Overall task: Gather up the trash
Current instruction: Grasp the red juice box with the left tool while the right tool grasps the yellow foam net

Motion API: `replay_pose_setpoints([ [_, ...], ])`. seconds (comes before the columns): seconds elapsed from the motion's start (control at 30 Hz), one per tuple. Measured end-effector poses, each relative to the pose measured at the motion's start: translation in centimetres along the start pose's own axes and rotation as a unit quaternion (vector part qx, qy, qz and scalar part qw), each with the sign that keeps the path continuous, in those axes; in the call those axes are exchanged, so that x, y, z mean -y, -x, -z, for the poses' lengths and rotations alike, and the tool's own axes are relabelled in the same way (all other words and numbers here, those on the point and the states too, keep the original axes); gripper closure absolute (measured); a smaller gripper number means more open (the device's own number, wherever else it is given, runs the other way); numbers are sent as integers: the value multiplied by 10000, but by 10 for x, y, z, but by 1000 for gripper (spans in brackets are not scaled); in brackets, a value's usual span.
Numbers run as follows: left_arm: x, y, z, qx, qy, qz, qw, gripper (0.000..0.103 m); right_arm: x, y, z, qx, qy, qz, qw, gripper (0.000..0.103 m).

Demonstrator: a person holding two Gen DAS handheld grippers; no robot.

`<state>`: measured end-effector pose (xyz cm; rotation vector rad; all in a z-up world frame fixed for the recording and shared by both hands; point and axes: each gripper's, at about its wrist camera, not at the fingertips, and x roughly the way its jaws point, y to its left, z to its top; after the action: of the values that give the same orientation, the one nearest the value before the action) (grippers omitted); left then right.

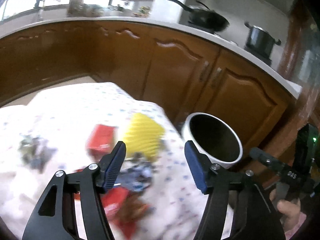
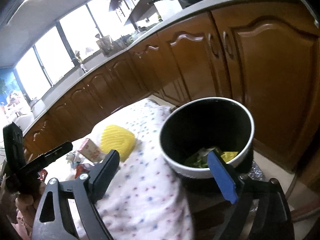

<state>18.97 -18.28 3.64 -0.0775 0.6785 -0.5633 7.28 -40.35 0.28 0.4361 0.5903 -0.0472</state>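
A round white bin with a black inside point(image 1: 215, 139) point(image 2: 206, 134) stands off the table's right edge; green and yellow scraps point(image 2: 202, 160) lie in it. On the dotted tablecloth point(image 1: 66, 108) point(image 2: 144, 182) lie a yellow ridged piece point(image 1: 144, 134) point(image 2: 118, 141), red wrappers point(image 1: 102, 138), a blue-white wrapper point(image 1: 138, 175) and a dark crumpled wrapper point(image 1: 33, 152). My left gripper point(image 1: 155, 168) is open and empty above the wrappers. My right gripper point(image 2: 166, 174) is open and empty, its right finger at the bin's near rim.
Brown kitchen cabinets point(image 1: 180, 70) point(image 2: 260, 70) run behind under a white counter point(image 1: 200, 32). A black pan point(image 1: 208, 18) and a pot point(image 1: 260, 38) sit on the stove. The other gripper shows at each view's edge point(image 1: 280, 170) point(image 2: 30, 160).
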Motion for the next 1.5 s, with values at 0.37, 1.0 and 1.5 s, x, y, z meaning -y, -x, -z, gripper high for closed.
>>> replay_pose_setpoints([
  [0.37, -58, 25, 14, 57, 200, -490, 9986, 34, -38, -15, 12, -162, 90, -328, 9993, 11],
  [1.0, -64, 2, 7, -214, 22, -222, 9995, 32, -73, -90, -1, -573, 284, -616, 9961, 12],
  [1.5, -58, -55, -1, -559, -246, -260, 9978, 52, -82, -162, -8, -984, 321, -841, 9911, 68],
])
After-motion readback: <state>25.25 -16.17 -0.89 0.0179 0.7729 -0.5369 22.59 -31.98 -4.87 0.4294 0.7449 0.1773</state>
